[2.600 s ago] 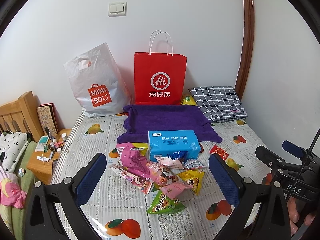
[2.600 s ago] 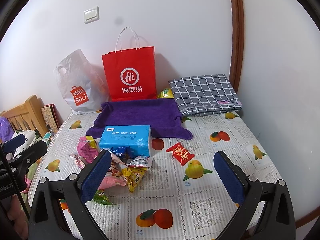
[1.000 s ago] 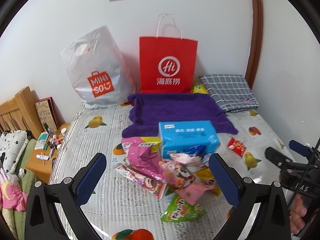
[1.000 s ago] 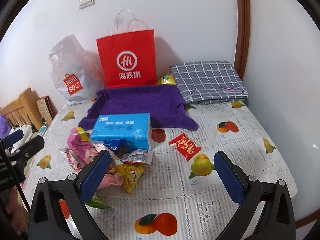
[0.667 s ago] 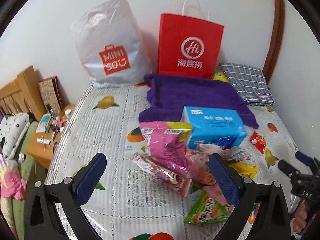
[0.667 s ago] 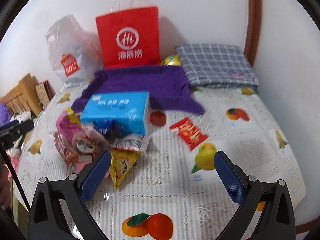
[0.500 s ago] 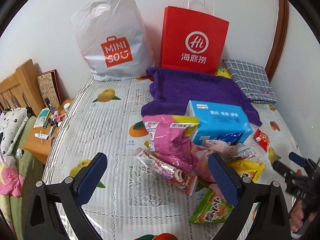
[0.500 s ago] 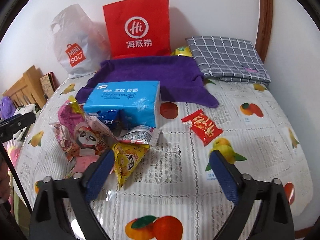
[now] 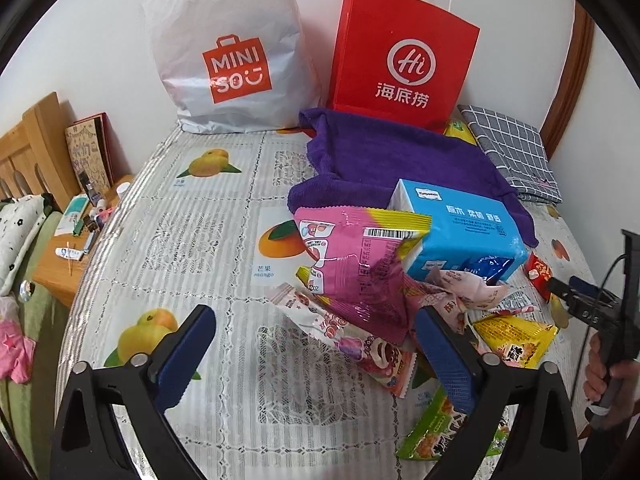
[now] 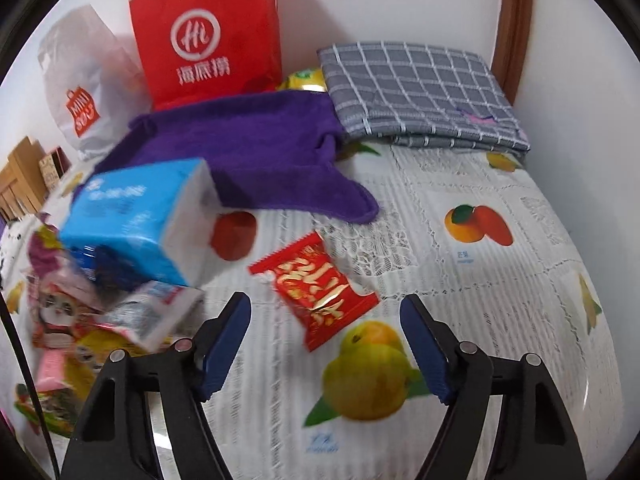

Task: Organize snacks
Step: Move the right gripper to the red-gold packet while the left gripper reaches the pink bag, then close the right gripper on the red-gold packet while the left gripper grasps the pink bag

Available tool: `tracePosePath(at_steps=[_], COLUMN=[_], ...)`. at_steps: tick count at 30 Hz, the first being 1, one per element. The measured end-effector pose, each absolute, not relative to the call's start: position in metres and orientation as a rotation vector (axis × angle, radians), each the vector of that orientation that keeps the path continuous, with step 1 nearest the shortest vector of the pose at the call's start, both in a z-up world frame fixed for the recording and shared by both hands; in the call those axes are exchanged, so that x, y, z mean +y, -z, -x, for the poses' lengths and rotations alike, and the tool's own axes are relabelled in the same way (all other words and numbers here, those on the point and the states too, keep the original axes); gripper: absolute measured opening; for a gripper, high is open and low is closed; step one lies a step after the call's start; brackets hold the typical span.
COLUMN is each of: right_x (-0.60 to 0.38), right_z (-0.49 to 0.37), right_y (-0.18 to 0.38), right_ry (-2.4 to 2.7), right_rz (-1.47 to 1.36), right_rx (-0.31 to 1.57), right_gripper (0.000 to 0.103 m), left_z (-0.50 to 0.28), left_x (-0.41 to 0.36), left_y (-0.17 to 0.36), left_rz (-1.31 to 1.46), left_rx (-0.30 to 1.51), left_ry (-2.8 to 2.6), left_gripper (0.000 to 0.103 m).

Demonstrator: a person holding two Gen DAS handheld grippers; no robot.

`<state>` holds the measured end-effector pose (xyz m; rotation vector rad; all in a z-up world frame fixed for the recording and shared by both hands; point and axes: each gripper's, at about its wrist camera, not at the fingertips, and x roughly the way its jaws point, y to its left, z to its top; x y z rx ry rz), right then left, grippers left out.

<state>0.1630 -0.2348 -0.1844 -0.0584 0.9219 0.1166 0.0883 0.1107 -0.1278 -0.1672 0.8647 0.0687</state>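
Blue pads are seen on both grippers, and each pair of jaws is spread wide with nothing held between them. The left gripper (image 9: 314,344) is held low over a fruit-printed tablecloth (image 9: 192,240), its span framing the near end of a long strawberry-patterned packet (image 9: 352,340) that lies flat on the cloth. Just behind that packet a large pink snack bag (image 9: 356,268) is propped against a blue tissue pack (image 9: 460,232), and further wrappers are heaped at the pack's foot: a yellow triangular packet (image 9: 516,340) to the right and a green packet (image 9: 444,432) partly hidden behind the left gripper's right finger. The right gripper (image 10: 326,338) is poised above a red foil packet (image 10: 316,284), which lies alone on the cloth, apart from the heap and just beyond the fingertips. In that view the tissue pack (image 10: 132,216) and the heap beside it are blurred at the left. Behind the snacks a purple towel (image 9: 392,160) is spread, its front edge tucked under the tissue pack. A red paper bag (image 9: 404,64) and a white Miniso bag (image 9: 228,56) are stood against the wall, and a folded grey checked cloth (image 10: 416,92) lies at the far right. The person's right hand (image 9: 612,376), gripping its tool, is visible at the edge of the left view.
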Motion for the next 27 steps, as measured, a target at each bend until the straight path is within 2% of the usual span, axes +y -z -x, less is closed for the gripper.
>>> tracePosePath(at_steps=[5, 8, 10, 12, 22, 25, 27], right_x=[-0.233, -0.234, -0.233, -0.231, -0.230, -0.232, -0.232], right_z=[-0.182, -0.188, -0.191, -0.188, -0.187, -0.187, -0.187], right_y=[0.206, 0.207, 0.208, 0.208, 0.210, 0.210, 0.210], right_ry=[-0.129, -0.125, -0.121, -0.129, -0.126, -0.132, -0.133], right_rz=[0.080, 0.066, 0.065, 0.069, 0.073, 0.058, 0.056], right_rx=[0.959, 0.943, 0.936, 0.918, 0.897, 0.900, 0.899], right_gripper=[0.069, 0.069, 0.065, 0.056, 0.054, 0.055, 0.055], left_z=[-0.096, -0.102, -0.109, -0.118, -0.147, -0.154, -0.156], left_x=[0.111, 0.108, 0.105, 0.103, 0.098, 0.094, 0.094], left_y=[0.133, 0.134, 0.136, 0.140, 0.152, 0.159, 0.162], left_rz=[0.183, 0.188, 0.198, 0.197, 0.139, 0.128, 0.143], left_rx=[0.881, 0.877, 0.875, 0.883, 0.887, 0.913, 0.923], left_ry=[-0.056, -0.041, -0.019, -0.009, 0.012, 0.006, 0.014], left_gripper=[0.096, 0.096, 0.096, 0.096, 0.089, 0.080, 0.063])
